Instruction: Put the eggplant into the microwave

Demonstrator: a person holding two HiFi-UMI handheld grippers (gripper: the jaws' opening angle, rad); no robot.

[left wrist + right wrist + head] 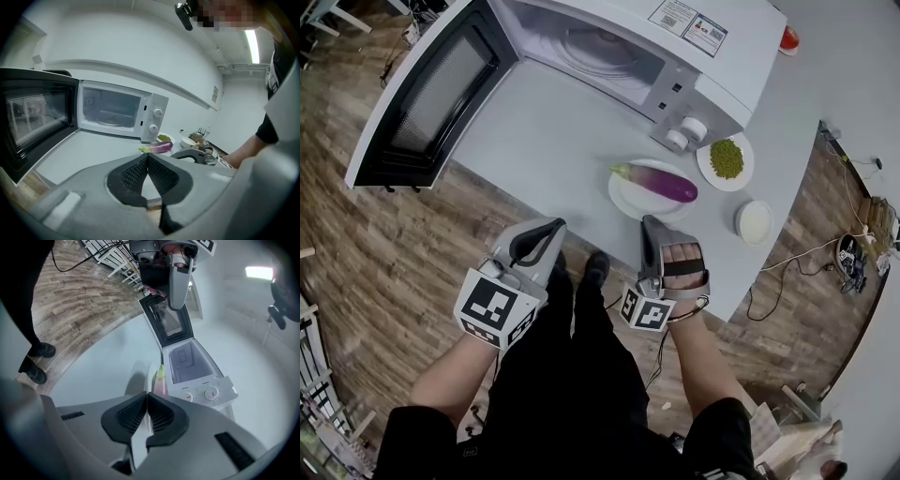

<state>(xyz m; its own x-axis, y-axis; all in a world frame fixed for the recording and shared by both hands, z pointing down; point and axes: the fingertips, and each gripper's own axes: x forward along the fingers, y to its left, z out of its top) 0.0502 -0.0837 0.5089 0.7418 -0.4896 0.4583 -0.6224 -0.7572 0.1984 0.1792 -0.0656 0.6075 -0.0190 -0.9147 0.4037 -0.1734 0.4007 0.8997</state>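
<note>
The purple eggplant (656, 182) with a green stem lies on a white plate (623, 198) on the grey table, in front of the microwave (609, 52). The microwave's door (427, 94) stands swung wide to the left and its cavity is empty. My left gripper (551, 226) hovers at the table's near edge, shut with nothing between its pads. My right gripper (652, 223) is just short of the plate, shut and empty too. In the left gripper view the eggplant (157, 148) is ahead, to the right of the microwave (117, 110). In the right gripper view the eggplant (161, 379) peeks over the closed jaws.
A plate of green peas (727, 159) sits right of the eggplant, with a small white bowl (755, 222) nearer the table's right edge. A red object (788, 39) lies behind the microwave. Cables (806, 253) trail on the wooden floor at the right.
</note>
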